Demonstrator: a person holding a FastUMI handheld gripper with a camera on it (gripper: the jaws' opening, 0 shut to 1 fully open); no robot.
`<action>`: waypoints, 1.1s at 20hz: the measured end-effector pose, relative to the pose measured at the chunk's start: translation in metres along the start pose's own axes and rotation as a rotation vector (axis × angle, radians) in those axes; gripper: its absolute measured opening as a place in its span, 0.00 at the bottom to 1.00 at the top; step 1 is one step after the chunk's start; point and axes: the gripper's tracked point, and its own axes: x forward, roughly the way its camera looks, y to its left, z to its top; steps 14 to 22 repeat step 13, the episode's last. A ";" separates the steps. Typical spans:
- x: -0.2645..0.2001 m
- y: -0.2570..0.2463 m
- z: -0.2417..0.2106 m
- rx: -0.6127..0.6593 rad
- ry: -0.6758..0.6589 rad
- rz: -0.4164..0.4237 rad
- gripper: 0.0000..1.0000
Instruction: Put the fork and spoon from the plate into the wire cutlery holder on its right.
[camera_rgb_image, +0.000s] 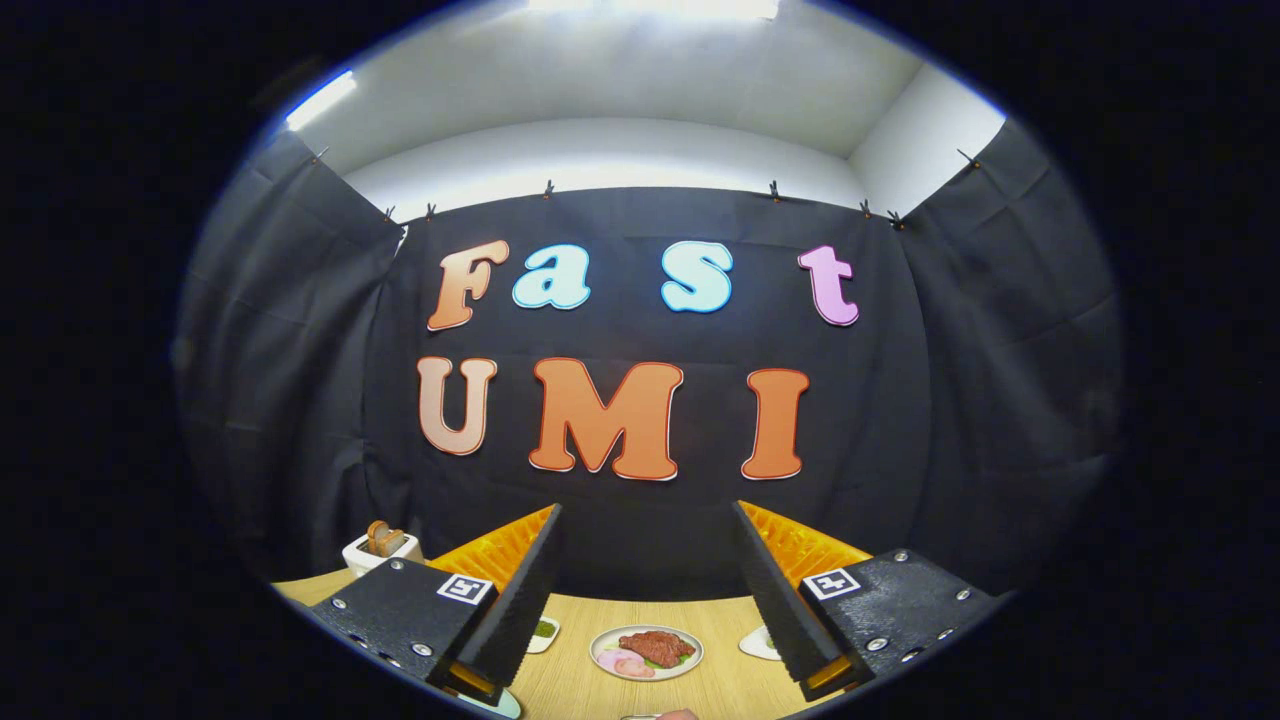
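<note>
Two jaws of the gripper (648, 590) stand wide apart, holding nothing, high over the counter (720, 690). Between them lies a plate (646, 652) of food; fork, spoon and holder can't be made out, so progress is unclear.

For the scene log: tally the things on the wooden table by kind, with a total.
Round white plate of steak and ham slices: 1
Small white dishes, partly hidden behind the open gripper fingers: 2
White toaster holding toast: 1
Total: 4
</note>
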 end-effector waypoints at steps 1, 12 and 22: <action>0.002 0.000 0.002 -0.007 -0.007 -0.002 0.97; 0.036 -0.008 0.024 -0.008 0.014 -0.046 0.97; 0.036 -0.008 0.022 0.002 0.022 -0.047 0.97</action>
